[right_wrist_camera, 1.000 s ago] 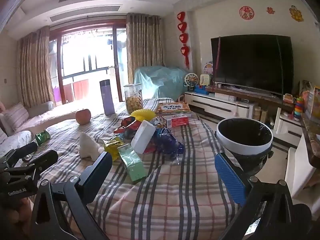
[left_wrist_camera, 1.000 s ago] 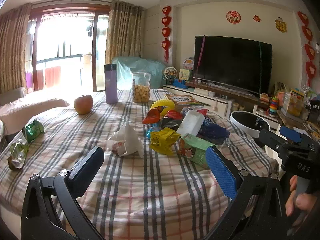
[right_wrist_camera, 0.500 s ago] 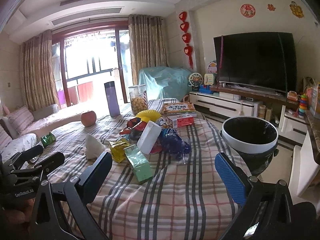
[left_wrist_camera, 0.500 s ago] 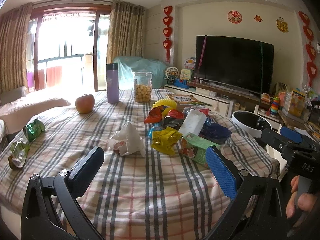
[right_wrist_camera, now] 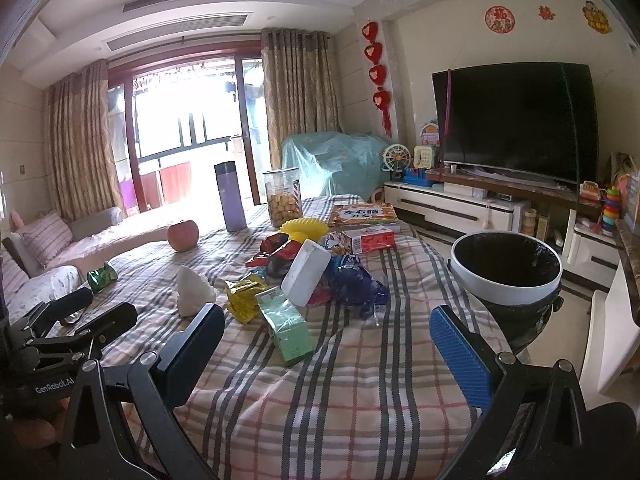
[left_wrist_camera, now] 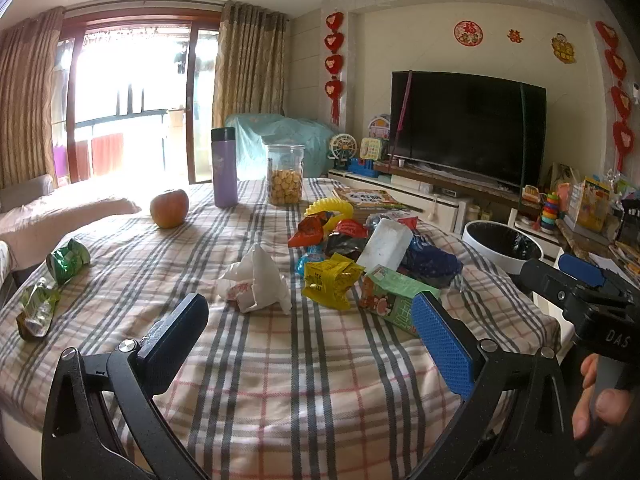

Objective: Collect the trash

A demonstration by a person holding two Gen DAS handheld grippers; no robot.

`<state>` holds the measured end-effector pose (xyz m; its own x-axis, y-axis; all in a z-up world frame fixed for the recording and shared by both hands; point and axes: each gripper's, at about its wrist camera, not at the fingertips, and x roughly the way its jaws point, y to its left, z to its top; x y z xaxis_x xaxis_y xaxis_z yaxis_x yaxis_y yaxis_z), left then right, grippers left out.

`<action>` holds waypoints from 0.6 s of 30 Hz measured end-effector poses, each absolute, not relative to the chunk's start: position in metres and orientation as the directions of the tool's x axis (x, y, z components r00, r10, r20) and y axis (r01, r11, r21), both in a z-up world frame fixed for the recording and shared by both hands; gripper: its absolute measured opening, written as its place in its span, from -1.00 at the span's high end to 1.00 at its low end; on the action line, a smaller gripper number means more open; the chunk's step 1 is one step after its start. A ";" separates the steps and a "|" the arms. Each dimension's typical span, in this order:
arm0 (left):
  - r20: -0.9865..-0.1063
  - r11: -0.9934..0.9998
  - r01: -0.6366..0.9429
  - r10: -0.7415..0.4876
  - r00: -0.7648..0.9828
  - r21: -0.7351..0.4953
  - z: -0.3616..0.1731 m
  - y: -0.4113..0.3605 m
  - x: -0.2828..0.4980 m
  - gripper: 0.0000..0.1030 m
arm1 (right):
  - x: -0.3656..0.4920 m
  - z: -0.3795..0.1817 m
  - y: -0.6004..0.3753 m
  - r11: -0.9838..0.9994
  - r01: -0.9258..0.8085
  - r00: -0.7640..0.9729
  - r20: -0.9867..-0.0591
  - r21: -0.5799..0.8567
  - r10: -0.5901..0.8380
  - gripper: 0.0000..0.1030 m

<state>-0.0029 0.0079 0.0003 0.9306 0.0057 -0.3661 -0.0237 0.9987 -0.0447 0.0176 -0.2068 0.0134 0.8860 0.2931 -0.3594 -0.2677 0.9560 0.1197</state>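
A pile of trash lies on the plaid table: a crumpled white tissue, a yellow wrapper, a green carton, a white packet, a blue bag and an orange wrapper. Two green wrappers lie at the left edge. My left gripper hovers open in front of the tissue and yellow wrapper, holding nothing. My right gripper is open and empty just short of the green carton. A white-rimmed bin with a black liner stands off the table's right side.
At the table's far end are an apple, a purple flask, a biscuit jar, a yellow ring toy, a book and a red box. A TV cabinet runs behind the bin. A sofa is on the left.
Both views have shifted only slightly, the scene sliding a little to the right in the right wrist view. Nothing on the table has moved, and both grippers stay open.
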 end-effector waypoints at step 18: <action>-0.370 0.999 -0.021 0.003 0.929 -0.045 -0.001 0.008 -0.003 -1.00 | 0.020 0.010 -0.206 0.953 -0.275 0.878 -0.371 0.130 0.304 -1.00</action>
